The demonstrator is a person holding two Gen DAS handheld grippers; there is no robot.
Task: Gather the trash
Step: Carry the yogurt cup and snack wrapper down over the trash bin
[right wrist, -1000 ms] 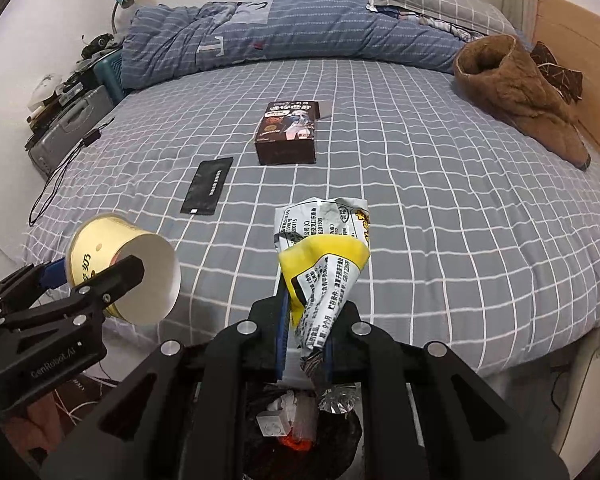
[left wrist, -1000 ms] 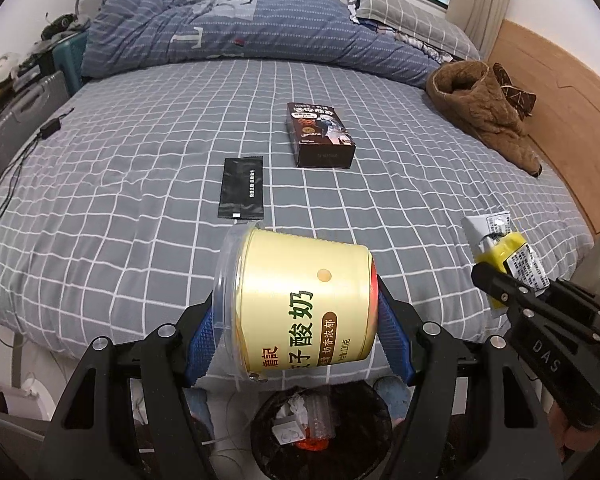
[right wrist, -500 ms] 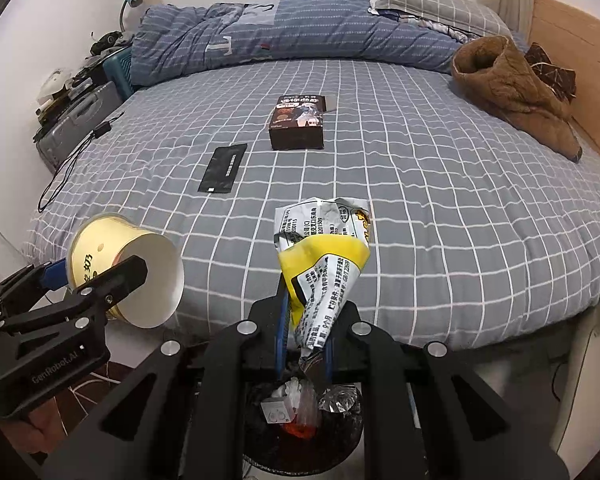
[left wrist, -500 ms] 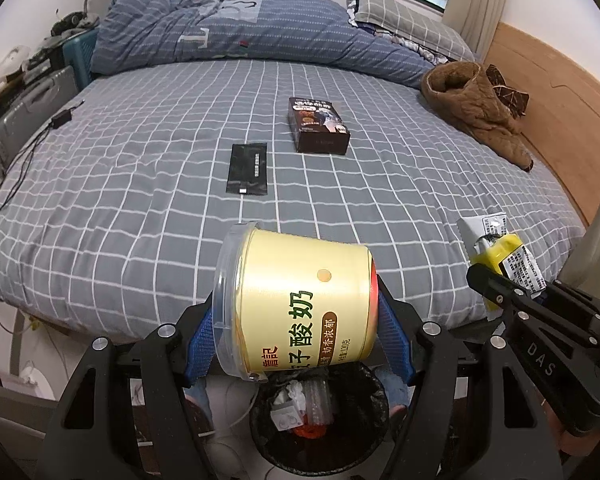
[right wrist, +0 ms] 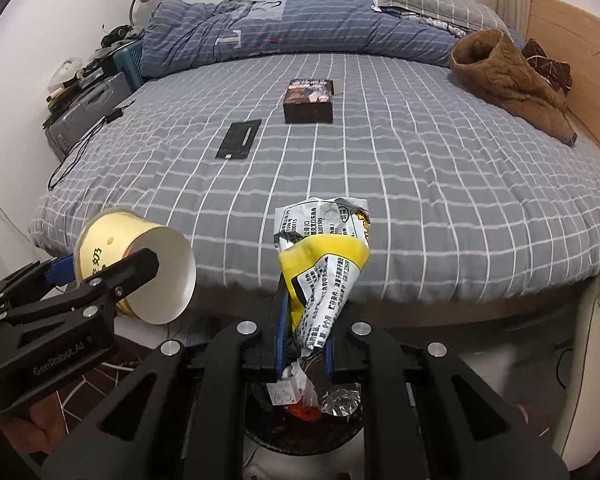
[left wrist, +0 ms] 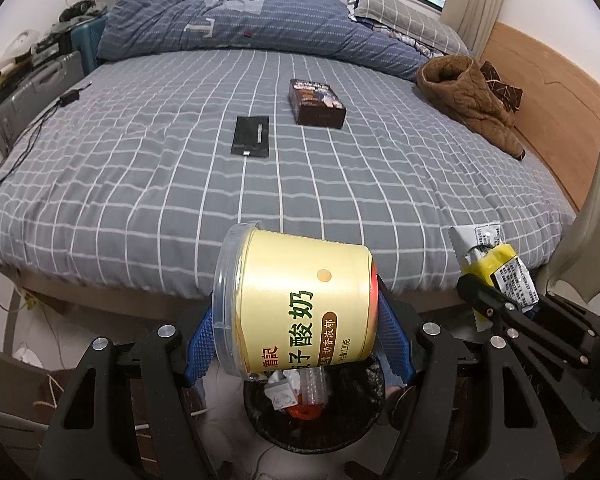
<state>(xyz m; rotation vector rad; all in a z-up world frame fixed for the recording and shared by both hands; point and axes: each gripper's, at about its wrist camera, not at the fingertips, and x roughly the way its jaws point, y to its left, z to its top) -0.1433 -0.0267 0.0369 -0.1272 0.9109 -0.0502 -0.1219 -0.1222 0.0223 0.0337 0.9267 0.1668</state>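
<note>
Your left gripper (left wrist: 296,334) clamps a pale yellow yogurt tub (left wrist: 300,304) lying sideways, its clear lid pointing left. Your right gripper (right wrist: 304,330) pinches a crumpled yellow-and-silver wrapper (right wrist: 322,264), jaws nearly together. Both tilt downward above the black trash bin (left wrist: 340,434) at the bed's (left wrist: 148,184) near edge.

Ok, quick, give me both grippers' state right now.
Left gripper: shut on the yogurt cup.
Right gripper: shut on the snack wrapper.
</note>
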